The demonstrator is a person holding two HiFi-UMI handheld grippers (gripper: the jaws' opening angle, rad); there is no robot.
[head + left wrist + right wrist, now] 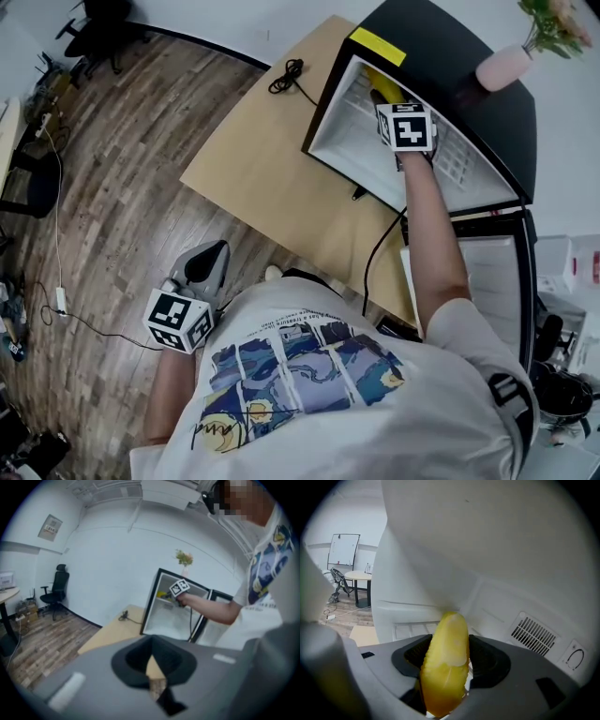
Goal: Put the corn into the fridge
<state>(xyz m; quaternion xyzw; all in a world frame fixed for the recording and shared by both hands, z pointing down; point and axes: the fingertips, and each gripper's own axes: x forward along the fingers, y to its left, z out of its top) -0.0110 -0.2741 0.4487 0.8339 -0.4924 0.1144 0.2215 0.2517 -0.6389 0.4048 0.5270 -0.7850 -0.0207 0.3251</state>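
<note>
**Corn in R jaws, inside fridge**

R gripper pinches corn lengthwise betw. both jaws, cob tip sticking out fwd toward white inner wall w/ vent grille. Head view: R arm reaches into open fridge on wooden counter; corn is inside the cavity, held off the walls as far as I can tell. L gripper hangs low at person's side over wood floor, well apart from fridge, jaws pressed together, nothing betw. them.

The yellow corn (glossy, tip forward) sits clamped in the right gripper, inside the open, white-lined black fridge.
</note>
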